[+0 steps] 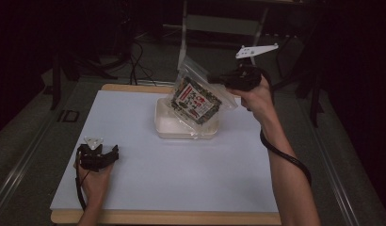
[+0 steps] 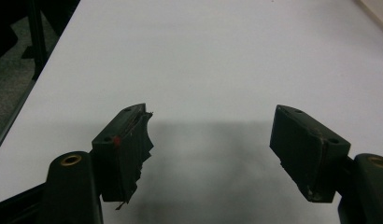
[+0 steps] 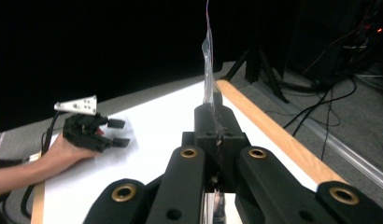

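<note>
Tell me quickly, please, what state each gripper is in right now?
Left gripper: open, holding nothing.
Right gripper: closed on the clear plastic bag.

text: none legible | plastic bag (image 1: 199, 96): red-and-dark printed pattern, too blurred to read

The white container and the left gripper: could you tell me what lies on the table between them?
Nothing: in the high view, the stretch of table between the left gripper and the white container is bare.
</note>
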Motion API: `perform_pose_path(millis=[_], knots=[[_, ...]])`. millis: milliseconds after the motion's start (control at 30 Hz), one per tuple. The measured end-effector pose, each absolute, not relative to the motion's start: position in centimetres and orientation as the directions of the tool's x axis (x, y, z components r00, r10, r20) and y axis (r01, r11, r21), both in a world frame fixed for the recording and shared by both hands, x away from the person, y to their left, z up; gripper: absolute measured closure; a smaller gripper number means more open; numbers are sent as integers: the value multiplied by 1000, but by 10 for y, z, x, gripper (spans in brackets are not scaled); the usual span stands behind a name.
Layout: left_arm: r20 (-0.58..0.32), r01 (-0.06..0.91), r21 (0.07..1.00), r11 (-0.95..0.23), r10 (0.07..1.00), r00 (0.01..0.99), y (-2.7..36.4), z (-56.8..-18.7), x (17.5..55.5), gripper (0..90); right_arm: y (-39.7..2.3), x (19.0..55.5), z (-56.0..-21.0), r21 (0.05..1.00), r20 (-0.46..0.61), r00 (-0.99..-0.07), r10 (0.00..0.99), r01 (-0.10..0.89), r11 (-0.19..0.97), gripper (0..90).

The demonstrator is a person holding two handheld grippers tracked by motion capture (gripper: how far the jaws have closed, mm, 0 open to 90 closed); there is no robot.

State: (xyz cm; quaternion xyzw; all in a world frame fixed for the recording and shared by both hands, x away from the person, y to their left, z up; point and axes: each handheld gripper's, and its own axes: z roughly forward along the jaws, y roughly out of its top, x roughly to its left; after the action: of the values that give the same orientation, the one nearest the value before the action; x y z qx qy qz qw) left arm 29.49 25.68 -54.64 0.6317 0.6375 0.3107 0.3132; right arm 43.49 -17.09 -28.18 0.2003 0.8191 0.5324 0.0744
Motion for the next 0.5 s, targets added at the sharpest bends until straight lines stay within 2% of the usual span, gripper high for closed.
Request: perform_pose_path(millis=[167,500], knots=[[-5,611,792,8,1000,-6,257,-547,295,282,-166,440,-290,903,120,-912,393,265,337,900],[-8,612,790,11,1000,-8,257,-547,295,281,-145,443,-306,880,137,-918,372,285,379,900]])
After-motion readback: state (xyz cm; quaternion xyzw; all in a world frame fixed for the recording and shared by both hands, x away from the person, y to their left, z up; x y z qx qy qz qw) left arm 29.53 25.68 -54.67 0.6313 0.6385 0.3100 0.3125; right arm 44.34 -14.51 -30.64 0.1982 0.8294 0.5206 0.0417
